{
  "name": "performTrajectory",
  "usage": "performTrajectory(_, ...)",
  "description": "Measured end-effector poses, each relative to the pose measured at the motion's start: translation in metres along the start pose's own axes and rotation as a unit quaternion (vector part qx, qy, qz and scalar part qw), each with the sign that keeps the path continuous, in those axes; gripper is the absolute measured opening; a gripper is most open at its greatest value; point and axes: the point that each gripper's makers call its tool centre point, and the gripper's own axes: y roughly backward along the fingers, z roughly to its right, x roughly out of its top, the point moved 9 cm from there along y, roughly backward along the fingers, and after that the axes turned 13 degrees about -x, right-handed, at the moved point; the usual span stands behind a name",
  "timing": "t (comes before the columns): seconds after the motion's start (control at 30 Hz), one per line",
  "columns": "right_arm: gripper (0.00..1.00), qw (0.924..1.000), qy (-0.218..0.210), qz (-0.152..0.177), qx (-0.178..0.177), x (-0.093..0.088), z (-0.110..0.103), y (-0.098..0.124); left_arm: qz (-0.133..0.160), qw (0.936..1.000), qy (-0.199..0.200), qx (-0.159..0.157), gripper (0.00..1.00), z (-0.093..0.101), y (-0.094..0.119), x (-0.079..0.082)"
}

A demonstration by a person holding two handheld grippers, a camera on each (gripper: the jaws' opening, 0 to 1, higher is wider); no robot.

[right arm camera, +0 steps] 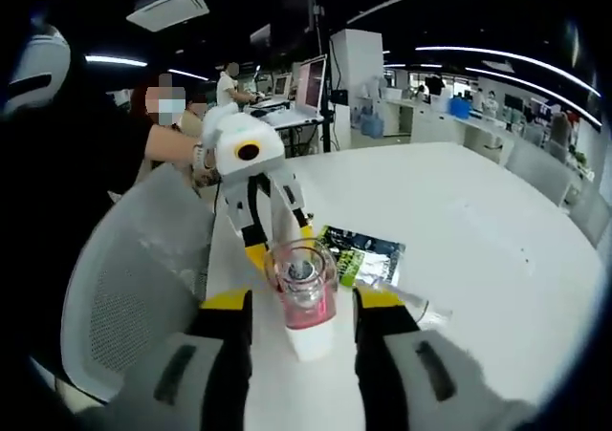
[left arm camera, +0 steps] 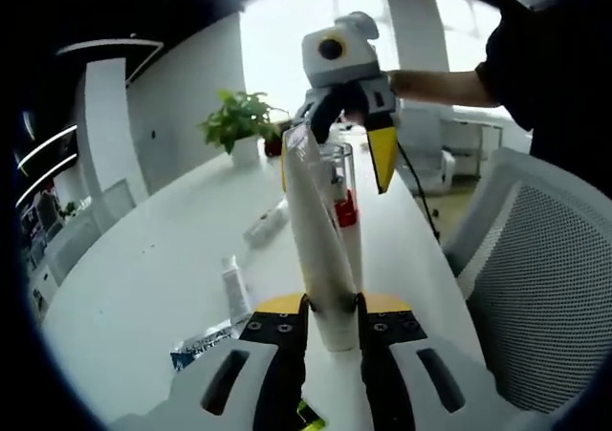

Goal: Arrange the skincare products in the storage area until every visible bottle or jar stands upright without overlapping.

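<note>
A tall white tube point(left arm camera: 320, 230) stands cap-down on the white table point(left arm camera: 143, 278), and my left gripper point(left arm camera: 333, 307) is shut on its lower part. Just behind it stands a clear bottle point(left arm camera: 342, 202) with a red lower section. In the right gripper view this bottle point(right arm camera: 304, 292) is upright on its white base, pink near the bottom, between the jaws of my right gripper point(right arm camera: 304, 302), which stand apart from its sides, open. My right gripper point(left arm camera: 335, 163) hangs over the bottle from the far side, yellow tips down. Facing me, my left gripper point(right arm camera: 279, 240) sits just beyond the bottle.
A small white tube point(left arm camera: 235, 288) and another white item point(left arm camera: 266, 226) lie on the table, with a dark printed packet point(right arm camera: 361, 249) and a clear tube point(right arm camera: 411, 302) nearby. A potted plant point(left arm camera: 239, 120) stands far back. A mesh chair point(left arm camera: 535, 278) borders the table edge.
</note>
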Motion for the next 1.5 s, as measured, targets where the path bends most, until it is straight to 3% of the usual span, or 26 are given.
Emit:
performTrajectory(0.27, 0.53, 0.9995, -0.008, -0.011, -0.029, -0.008, -0.012, 0.008, -0.023, 0.9986, 0.035, 0.032, 0.26, 0.003, 0.013, -0.003)
performTrajectory(0.47, 0.65, 0.9972, -0.025, -0.03, -0.064, -0.013, -0.016, 0.013, -0.026, 0.9936, 0.085, 0.07, 0.4, 0.011, 0.027, -0.003)
performTrajectory(0.67, 0.8, 0.9935, -0.031, -0.039, -0.102, -0.012, -0.022, 0.021, -0.01, 0.9874, 0.122, 0.1, 0.6, 0.028, 0.039, 0.007)
performTrajectory(1.0, 0.96, 0.9873, -0.036, -0.041, -0.149, -0.01, -0.026, 0.034, -0.012, 0.9818, 0.124, 0.144, 0.93, 0.051, 0.054, 0.025)
performTrajectory(1.17, 0.99, 0.9857, -0.037, -0.05, -0.157, -0.01, -0.032, 0.041, -0.003, 0.978, 0.117, 0.173, 0.97, 0.059, 0.063, 0.03)
performTrajectory(1.3, 0.99, 0.9842, -0.045, -0.053, -0.163, -0.011, -0.036, 0.045, -0.01, 0.9686, 0.112, 0.222, 0.97, 0.063, 0.074, 0.03)
performTrajectory(1.5, 0.99, 0.9826, -0.041, -0.06, -0.171, -0.009, -0.042, 0.048, 0.0, 0.9654, 0.117, 0.233, 0.97, 0.079, 0.083, 0.031)
